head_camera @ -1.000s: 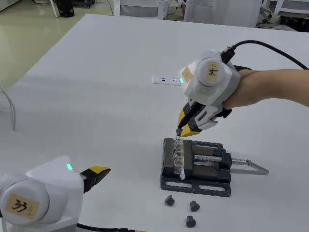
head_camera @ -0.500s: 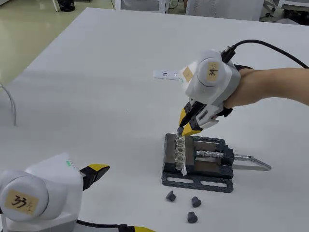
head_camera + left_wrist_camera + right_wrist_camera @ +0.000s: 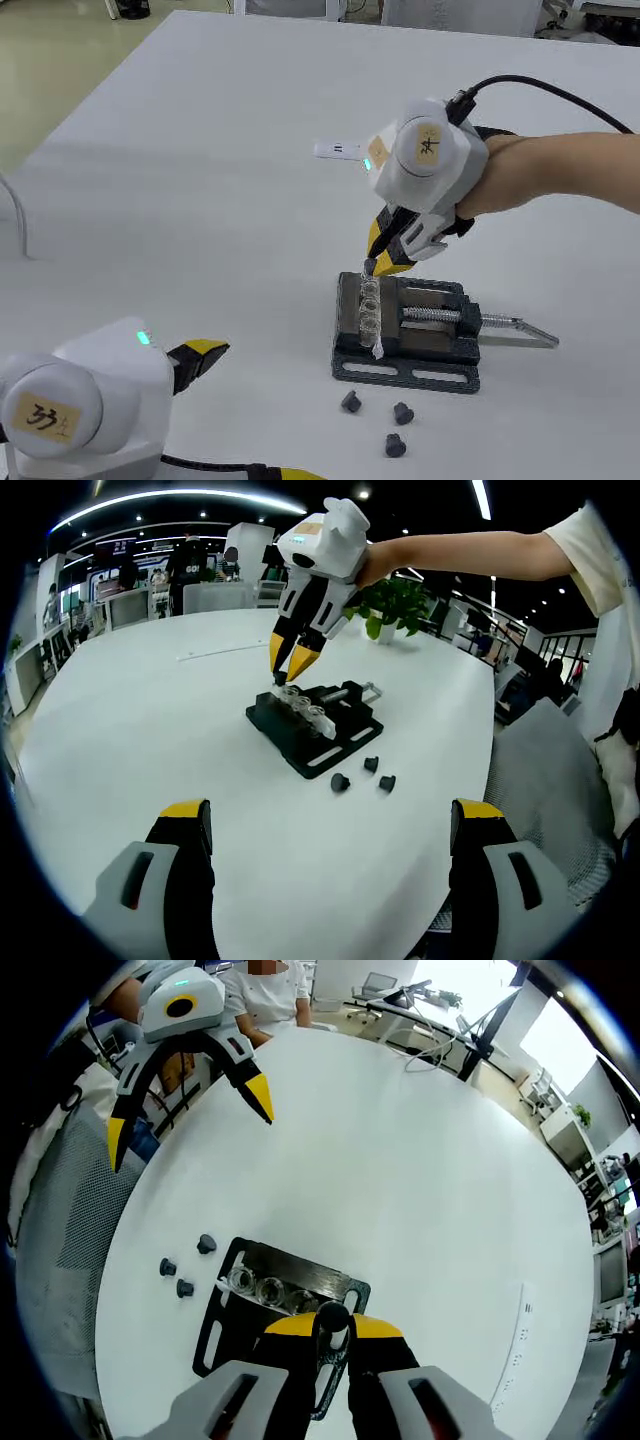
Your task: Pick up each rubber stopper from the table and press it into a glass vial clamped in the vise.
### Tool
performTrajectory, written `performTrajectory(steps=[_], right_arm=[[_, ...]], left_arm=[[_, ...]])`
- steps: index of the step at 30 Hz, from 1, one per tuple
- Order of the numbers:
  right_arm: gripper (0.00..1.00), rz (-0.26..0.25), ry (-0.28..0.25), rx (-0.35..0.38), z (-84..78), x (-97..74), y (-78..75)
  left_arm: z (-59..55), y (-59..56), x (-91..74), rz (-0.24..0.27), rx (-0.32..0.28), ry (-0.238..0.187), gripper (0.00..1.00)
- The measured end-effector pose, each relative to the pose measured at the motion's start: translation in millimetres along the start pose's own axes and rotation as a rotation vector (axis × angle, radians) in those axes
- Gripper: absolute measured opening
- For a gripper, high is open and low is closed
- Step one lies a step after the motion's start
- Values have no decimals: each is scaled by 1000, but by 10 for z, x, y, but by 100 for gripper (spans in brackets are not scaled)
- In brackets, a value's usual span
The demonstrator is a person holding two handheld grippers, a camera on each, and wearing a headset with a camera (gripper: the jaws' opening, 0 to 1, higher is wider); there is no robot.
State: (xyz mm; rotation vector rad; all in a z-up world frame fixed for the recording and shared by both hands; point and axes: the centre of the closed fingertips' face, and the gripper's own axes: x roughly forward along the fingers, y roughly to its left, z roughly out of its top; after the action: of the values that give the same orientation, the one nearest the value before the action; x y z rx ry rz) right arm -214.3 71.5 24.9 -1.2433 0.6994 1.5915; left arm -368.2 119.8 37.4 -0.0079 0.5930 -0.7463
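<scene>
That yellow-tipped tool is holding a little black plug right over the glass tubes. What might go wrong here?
The stopper in the right tool could land off-centre on the vials and pop out sideways. Pressing hard or at a tilt might crack the glass, since the vise holds it rigid. The vials stand side by side, so the tool's tips might bump a neighbour.

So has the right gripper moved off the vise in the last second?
No. The right gripper, shut on a stopper, still hangs just above the end vial, unchanged against the vise.
</scene>
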Motion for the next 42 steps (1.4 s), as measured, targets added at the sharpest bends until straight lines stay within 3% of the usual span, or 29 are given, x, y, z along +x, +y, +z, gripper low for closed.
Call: performTrajectory(steps=[15,33,36,42], right_arm=[[5,-52,31,221,8,6,3],[8,-62,18,157,10,14,0],[22,-62,-2,179,26,22,-15],[29,-47,-11,171,2,-39,-20]], left_arm=[[-1,-18,10,-8,-2,-7,99],[-44,1,-8,-5,-10,-5,99],[-39,0,-4,-5,-12,-8,99],[-40,12,-4,1,-16,-11,99]])
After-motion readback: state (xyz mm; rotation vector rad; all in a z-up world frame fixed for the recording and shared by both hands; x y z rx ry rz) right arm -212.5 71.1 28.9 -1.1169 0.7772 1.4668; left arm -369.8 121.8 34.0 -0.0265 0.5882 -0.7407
